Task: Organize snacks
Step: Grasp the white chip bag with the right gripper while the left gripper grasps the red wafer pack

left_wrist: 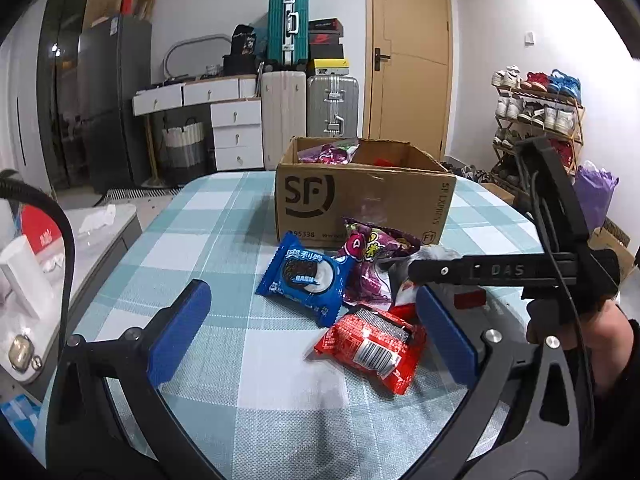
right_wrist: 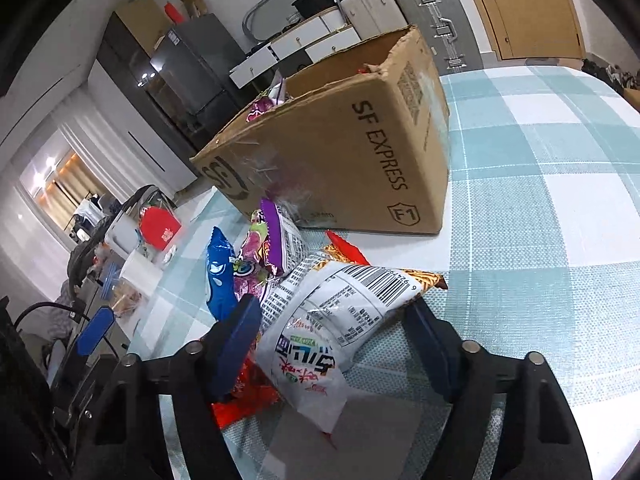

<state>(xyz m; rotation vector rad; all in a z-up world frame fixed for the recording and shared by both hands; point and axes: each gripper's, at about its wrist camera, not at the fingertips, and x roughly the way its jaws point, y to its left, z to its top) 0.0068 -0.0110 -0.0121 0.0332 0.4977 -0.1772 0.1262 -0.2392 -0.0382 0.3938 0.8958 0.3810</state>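
- My left gripper (left_wrist: pixel 312 332) hangs over the checked tablecloth (left_wrist: pixel 248 400) in the lower half of the left wrist view, its blue pads (left_wrist: pixel 180 332) spread wide with nothing between them: released.
- Just ahead of it, mid-frame, lies the snack pile: a blue cookie packet (left_wrist: pixel 306 282) at left, a purple snack bag (left_wrist: pixel 372 264) behind it, a red packet (left_wrist: pixel 372 348) nearest the lens.
- The cardboard box (left_wrist: pixel 360 200) stands upright behind the pile at frame centre, top open, with a purple wrapper (left_wrist: pixel 328 152) showing inside at its upper left corner.
- My right gripper (right_wrist: pixel 332 344) sits at the bottom centre of the right wrist view, straddling a white noodle packet (right_wrist: pixel 332 320), barcode side up.
- Its left pad (right_wrist: pixel 236 344) lies against the packet's edge; the right pad (right_wrist: pixel 432 344) is partly hidden behind the wrapper, so I cannot tell whether the packet is actually clamped.
- In the left wrist view that gripper comes in from the right edge, with a hand (left_wrist: pixel 600 328) on its handle.
- The white packet rests atop the pile, to the lower left of the box's side in the right wrist view.
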